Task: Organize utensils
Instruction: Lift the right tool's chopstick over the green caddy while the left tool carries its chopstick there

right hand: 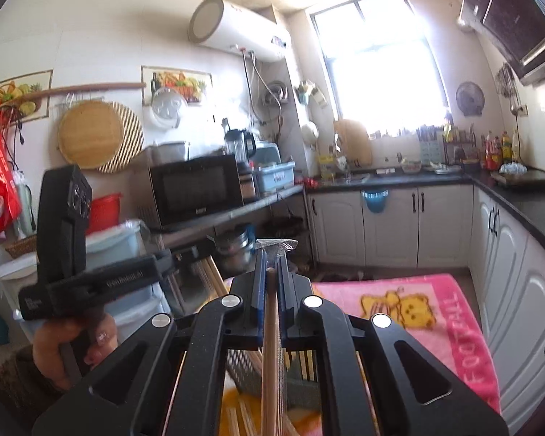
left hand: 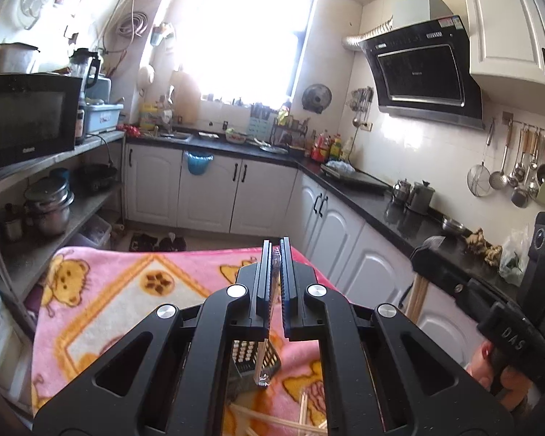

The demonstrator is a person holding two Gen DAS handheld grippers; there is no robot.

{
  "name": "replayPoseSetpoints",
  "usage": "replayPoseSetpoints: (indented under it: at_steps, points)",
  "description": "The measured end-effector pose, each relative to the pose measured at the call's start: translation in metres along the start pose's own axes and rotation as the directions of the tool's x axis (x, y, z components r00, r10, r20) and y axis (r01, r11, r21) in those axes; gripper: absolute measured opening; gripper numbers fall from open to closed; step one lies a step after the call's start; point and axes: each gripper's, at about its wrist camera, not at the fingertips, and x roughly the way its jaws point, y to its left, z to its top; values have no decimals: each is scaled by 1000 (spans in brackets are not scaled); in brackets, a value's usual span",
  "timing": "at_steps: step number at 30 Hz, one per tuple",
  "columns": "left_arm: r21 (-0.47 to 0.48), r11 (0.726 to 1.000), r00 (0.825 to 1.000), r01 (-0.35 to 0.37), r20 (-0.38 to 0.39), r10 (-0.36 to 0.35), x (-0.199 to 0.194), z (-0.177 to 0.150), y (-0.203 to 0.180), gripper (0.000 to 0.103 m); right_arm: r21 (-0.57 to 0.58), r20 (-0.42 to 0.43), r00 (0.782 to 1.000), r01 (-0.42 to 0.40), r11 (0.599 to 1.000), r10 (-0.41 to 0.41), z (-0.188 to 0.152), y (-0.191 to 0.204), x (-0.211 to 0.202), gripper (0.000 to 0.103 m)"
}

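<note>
- The left gripper (left hand: 277,254) was seen clamped on a pair of chopsticks in a clear wrapper (left hand: 269,327), the wrapper hanging down below the fingers.
- The right gripper (right hand: 271,258) was seen closed on a wooden chopstick (right hand: 270,345), with clear wrapper (right hand: 277,244) crumpled at the fingertips.
- Both grippers were held raised over a pink blanket (left hand: 101,290) spread on a table.
- A dark perforated basket (left hand: 247,358) was seen on the blanket beneath the left gripper, with loose chopsticks (left hand: 283,421) lying just beside it.
- A hand (right hand: 72,341) was seen wrapped around the handle of the left gripper.
- A kitchen counter (left hand: 381,203) was seen behind.
</note>
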Motion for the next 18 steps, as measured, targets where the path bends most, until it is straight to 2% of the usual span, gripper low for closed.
replayPoseSetpoints:
  at_steps: [4,10,18]
  points:
    - [-2,1000,999,-18,36,18,1,12,8,2,-1,41,999,-3,1000,3,14,-3,9,6]
    - [15,998,997,-62,44,61,13,18,15,2,9,77,997,6,1000,-7,24,-16,37,6]
    - [1,997,996,-83,22,83,36,6,34,2,0,89,996,21,1000,-21,14,-29,83,6]
